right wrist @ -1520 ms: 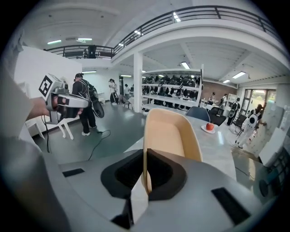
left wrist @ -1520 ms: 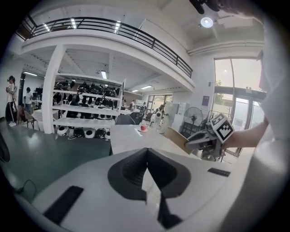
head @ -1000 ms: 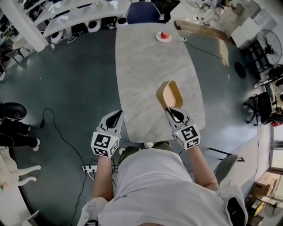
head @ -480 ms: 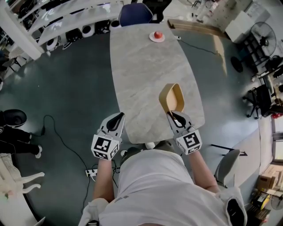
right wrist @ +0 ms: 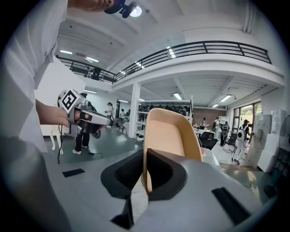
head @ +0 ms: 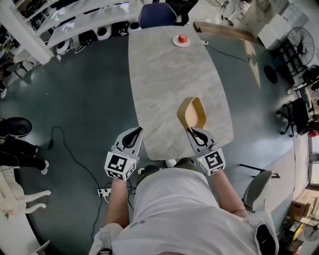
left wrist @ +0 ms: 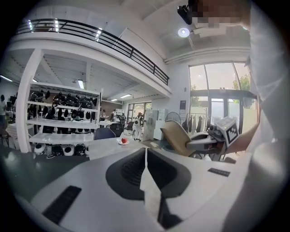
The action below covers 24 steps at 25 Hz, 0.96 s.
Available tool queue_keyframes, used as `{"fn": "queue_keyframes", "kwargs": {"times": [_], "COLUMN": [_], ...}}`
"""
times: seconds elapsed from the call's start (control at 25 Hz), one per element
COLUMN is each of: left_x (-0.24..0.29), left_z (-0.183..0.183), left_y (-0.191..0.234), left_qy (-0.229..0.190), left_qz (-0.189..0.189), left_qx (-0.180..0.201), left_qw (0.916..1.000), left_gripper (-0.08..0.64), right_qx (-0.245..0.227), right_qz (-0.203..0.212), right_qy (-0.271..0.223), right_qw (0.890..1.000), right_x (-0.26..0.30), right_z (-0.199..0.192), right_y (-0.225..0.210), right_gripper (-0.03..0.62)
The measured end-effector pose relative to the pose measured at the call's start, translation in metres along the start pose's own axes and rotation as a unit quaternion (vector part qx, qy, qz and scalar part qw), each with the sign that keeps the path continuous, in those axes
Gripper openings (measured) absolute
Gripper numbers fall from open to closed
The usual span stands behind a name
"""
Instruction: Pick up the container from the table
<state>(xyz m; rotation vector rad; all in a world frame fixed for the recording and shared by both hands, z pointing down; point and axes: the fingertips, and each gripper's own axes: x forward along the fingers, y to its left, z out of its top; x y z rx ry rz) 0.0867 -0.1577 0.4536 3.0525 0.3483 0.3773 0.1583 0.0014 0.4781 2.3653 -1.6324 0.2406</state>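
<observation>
Nearest the camera is the person's white shirt point(head: 172, 209), with a forearm reaching out on each side. The left gripper point(head: 134, 131) hangs just off the near left corner of the table point(head: 164, 74), over the dark floor point(head: 84, 99). Its fingers are pressed together along their length with nothing between them.

The right gripper point(head: 192, 130) is over the near right end of the table. Its fingers are nearly closed, pinching the thin near wall of the container point(head: 192, 112), one finger inside and one outside. The container is a tan, rounded, shallow tub. It sticks out beyond the fingertips, tipped up on its side so that its hollow faces the left gripper. It sits over the near right part of the table; the head view does not settle whether its far end is clear of the surface. From the left gripper view it looks carried by that one wall, slanting up and away from the right gripper.

Past the container the grey marbled table runs away bare until its far end, where a small white plate point(head: 182, 41) holds something red point(head: 183, 38). A blue chair point(head: 158, 15) stands just beyond that end, and white shelving point(head: 75, 22) runs along the far left.
</observation>
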Motion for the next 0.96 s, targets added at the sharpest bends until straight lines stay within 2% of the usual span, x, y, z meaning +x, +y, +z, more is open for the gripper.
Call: {"fn": "queue_keyframes", "kwargs": {"times": [0.4,0.96], "left_x": [-0.013,-0.032], "left_z": [-0.007,-0.01], "left_y": [0.001,0.005], "left_qy": [0.008,0.003], "left_qz": [0.022,0.047], "left_qx": [-0.014,-0.035], "left_qw": [0.9996,0.9983], "left_gripper": [0.002,0.002], "right_qx": [-0.012,-0.007], "right_qz": [0.03,0.044], "right_qy": [0.005,-0.001], "right_qw": [0.999,0.999], "right_x": [0.009,0.014], "right_z": [0.001,0.003], "right_y": [0.012,0.02], "right_gripper": [0.028,0.028]}}
